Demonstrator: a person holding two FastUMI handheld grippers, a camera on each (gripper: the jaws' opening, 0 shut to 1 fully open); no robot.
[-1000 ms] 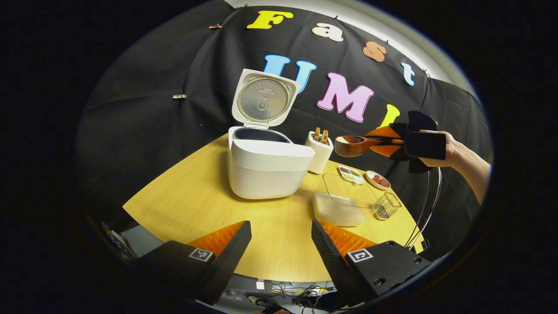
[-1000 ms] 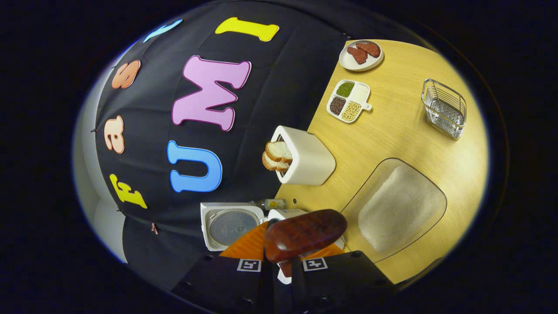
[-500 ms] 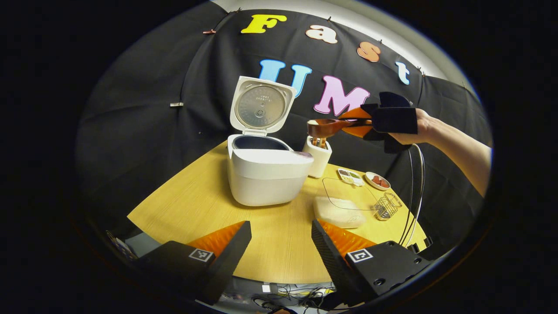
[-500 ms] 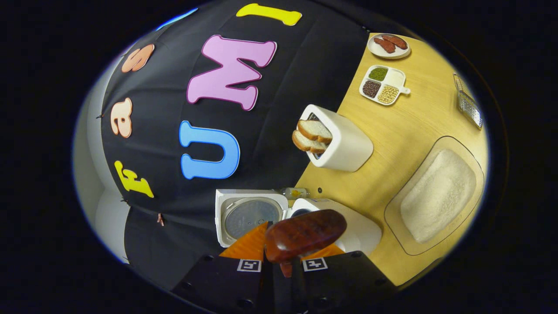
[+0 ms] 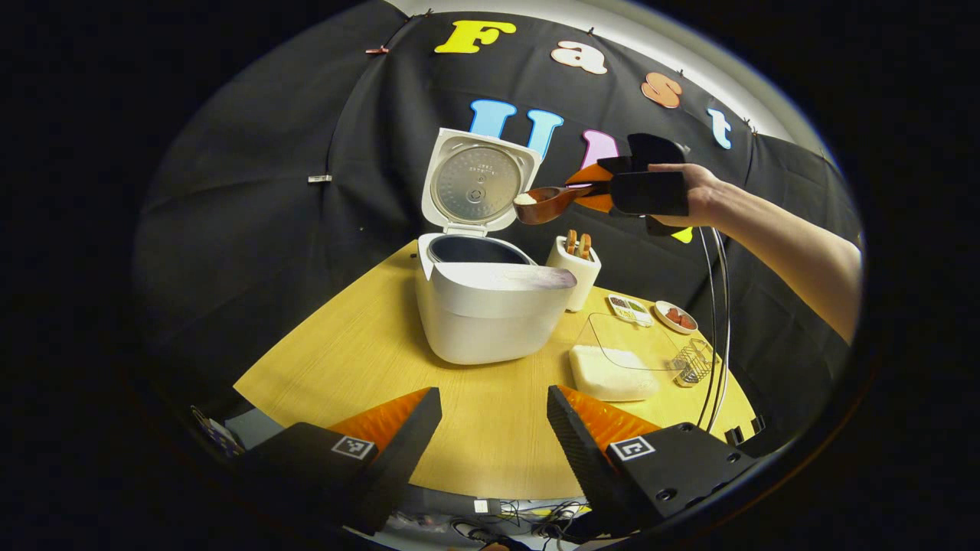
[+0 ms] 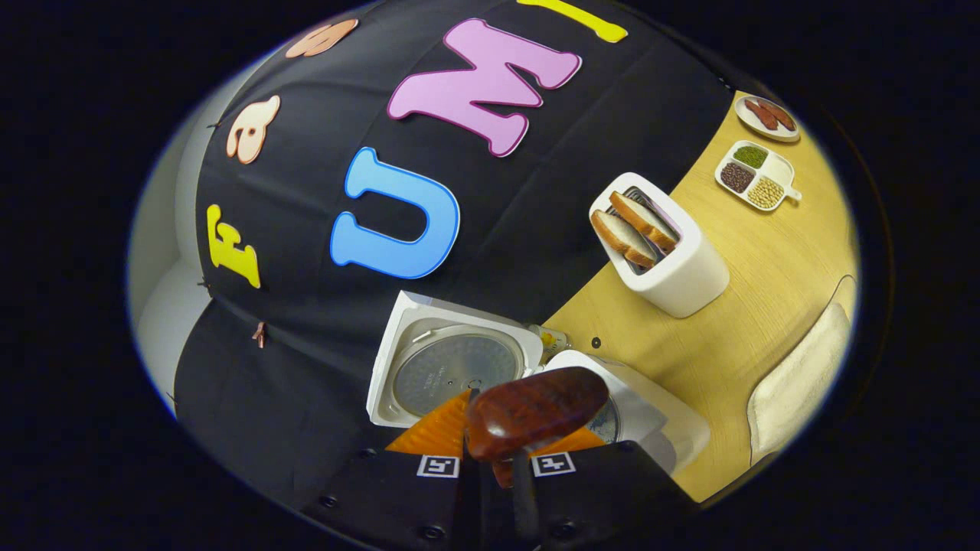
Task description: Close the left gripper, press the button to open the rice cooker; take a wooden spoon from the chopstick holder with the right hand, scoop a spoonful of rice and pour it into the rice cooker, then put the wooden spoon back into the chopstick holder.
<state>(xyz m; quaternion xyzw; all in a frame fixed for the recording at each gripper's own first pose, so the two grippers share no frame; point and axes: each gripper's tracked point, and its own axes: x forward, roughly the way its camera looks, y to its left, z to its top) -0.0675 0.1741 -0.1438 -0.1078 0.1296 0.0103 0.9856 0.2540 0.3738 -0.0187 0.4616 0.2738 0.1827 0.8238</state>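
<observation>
The white rice cooker (image 5: 490, 306) stands on the wooden table with its lid (image 5: 476, 182) swung up and the dark pot bare. My right gripper (image 5: 601, 191) is shut on the handle of a wooden spoon (image 5: 545, 205), held in the air just right of the raised lid and above the cooker's rim, with white rice in its bowl. In the right gripper view the spoon (image 6: 536, 412) lies close before the camera, over the cooker (image 6: 635, 413), with my right gripper (image 6: 498, 471) shut on it. My left gripper (image 5: 494, 417) hangs open, low above the table's near edge.
A white holder (image 5: 578, 268) with brown pieces stands right of the cooker. A clear tray of rice (image 5: 612, 373), a divided dish (image 5: 629, 308), a small plate (image 5: 674, 316) and a wire basket (image 5: 693, 367) lie to the right. A cable (image 5: 716, 321) hangs there.
The right gripper has carried the loaded spoon left and up, from beside the holder to a spot by the raised lid, over the cooker. The left gripper has stayed open and barely shifted.
</observation>
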